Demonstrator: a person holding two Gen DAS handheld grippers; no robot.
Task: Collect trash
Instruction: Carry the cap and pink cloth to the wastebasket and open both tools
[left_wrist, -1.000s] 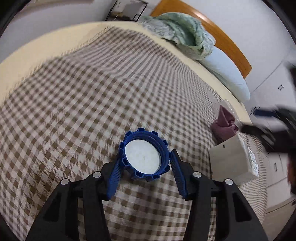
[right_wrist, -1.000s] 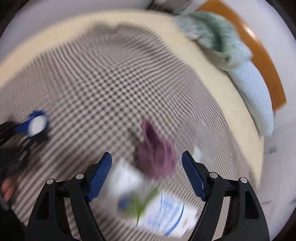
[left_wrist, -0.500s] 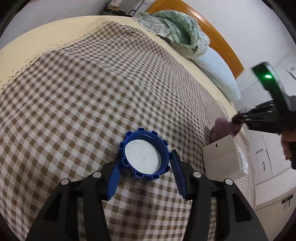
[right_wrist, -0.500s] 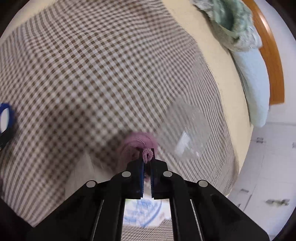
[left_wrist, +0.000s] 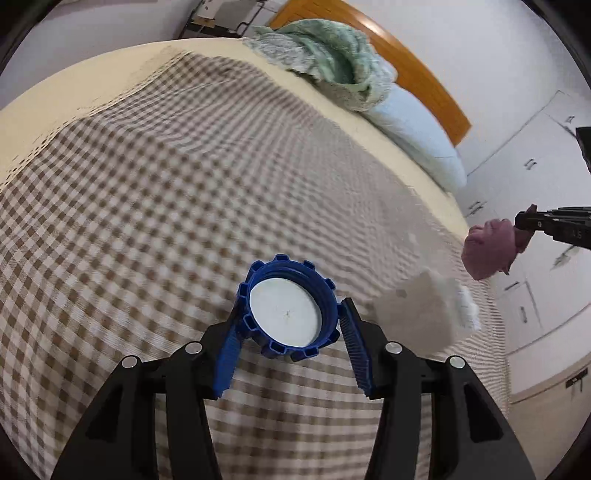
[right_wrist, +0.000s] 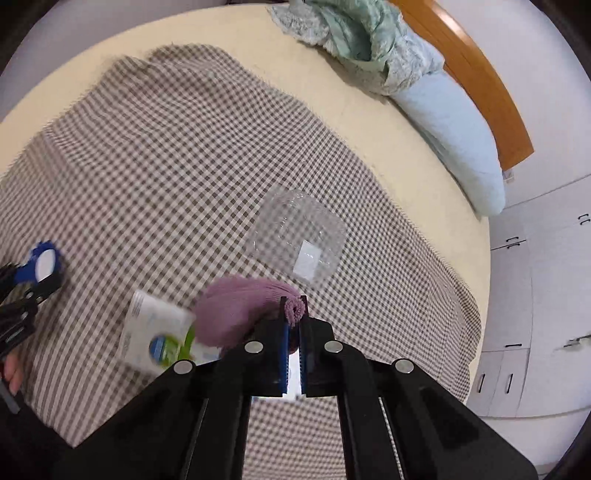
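My left gripper (left_wrist: 290, 345) is shut on a big blue ribbed cap (left_wrist: 290, 317) with a white liner, held above the checked blanket (left_wrist: 147, 206). My right gripper (right_wrist: 293, 328) is shut on a mauve knitted cloth (right_wrist: 236, 310) and holds it lifted above the bed; the cloth also shows at the right of the left wrist view (left_wrist: 487, 251). A white carton (right_wrist: 155, 328) with a blue and green print lies below the cloth, and shows in the left wrist view (left_wrist: 421, 314). A clear plastic tray (right_wrist: 299, 236) lies on the blanket beyond.
A green quilt (right_wrist: 354, 33) and a pale blue pillow (right_wrist: 454, 129) lie by the wooden headboard (right_wrist: 480, 77). White cupboards (right_wrist: 546, 295) stand to the right of the bed. The blanket's edge hangs off the bed at the right.
My right gripper closed on the mauve cloth and lifted it off the carton. My left gripper kept hold of the blue cap and shifted a little.
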